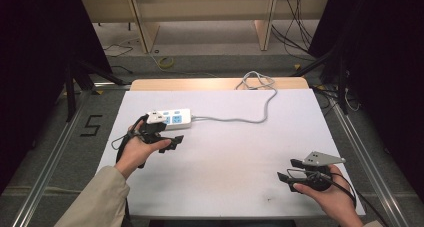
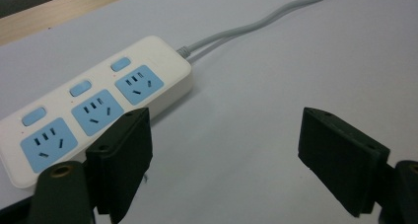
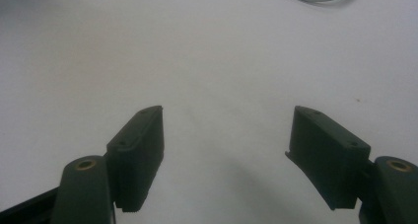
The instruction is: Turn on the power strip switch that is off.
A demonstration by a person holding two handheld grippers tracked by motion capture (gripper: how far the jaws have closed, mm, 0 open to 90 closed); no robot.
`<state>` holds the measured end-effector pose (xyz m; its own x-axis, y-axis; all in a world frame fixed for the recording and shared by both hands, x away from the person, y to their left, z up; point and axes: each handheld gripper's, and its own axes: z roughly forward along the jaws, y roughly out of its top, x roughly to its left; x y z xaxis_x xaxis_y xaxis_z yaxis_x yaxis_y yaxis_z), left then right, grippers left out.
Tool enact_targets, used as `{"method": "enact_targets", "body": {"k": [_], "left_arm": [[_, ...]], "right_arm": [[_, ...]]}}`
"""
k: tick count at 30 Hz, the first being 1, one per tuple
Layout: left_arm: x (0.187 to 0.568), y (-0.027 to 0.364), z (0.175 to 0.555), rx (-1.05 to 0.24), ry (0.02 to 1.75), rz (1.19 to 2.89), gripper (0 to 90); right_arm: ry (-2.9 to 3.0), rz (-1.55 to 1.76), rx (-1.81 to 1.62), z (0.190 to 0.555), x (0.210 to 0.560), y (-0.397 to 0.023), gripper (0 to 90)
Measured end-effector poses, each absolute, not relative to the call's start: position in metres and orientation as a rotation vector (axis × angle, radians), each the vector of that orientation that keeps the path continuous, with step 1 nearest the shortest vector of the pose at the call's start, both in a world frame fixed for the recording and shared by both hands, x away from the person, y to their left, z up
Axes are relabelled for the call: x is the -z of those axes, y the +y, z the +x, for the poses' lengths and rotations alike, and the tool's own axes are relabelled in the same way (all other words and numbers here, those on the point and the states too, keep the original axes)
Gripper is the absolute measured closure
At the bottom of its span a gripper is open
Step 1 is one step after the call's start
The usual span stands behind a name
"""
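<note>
A white power strip [image 1: 170,118] with three blue sockets and blue switches lies at the left of the white table sheet [image 1: 225,157]. Its grey cable [image 1: 250,118] runs right and curls off the far edge. My left gripper [image 1: 172,141] hovers just in front of the strip, open and empty. In the left gripper view the strip [image 2: 98,105] lies left of and beyond the left gripper [image 2: 226,120], beside its left jaw. My right gripper [image 1: 287,170] rests open near the front right of the sheet, over bare surface. In the right gripper view the right gripper [image 3: 227,113] holds nothing.
A wooden table edge [image 1: 200,83] shows beyond the sheet. Metal rails [image 1: 55,152] run along both sides, with a "5" marked on the floor [image 1: 91,125]. Loose cables [image 1: 295,32] lie on the floor at the back.
</note>
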<state>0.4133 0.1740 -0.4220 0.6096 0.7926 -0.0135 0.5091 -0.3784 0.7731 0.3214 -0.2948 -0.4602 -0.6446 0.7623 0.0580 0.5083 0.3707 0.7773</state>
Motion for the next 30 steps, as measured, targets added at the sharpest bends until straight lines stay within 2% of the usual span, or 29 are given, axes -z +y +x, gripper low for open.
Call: {"method": "enact_targets", "body": {"k": [20, 30], "left_arm": [[0.448, 0.184, 0.359, -0.497, 0.973, 2.084, 20.2], [0.452, 0.184, 0.355, -0.508, 0.955, 2.113, 19.8]], "right_arm": [[2.327, 1.113, -1.159, 0.321, 0.460, -0.295, 29.3], [2.328, 1.103, -1.162, 0.320, 0.459, -0.295, 29.3]]}}
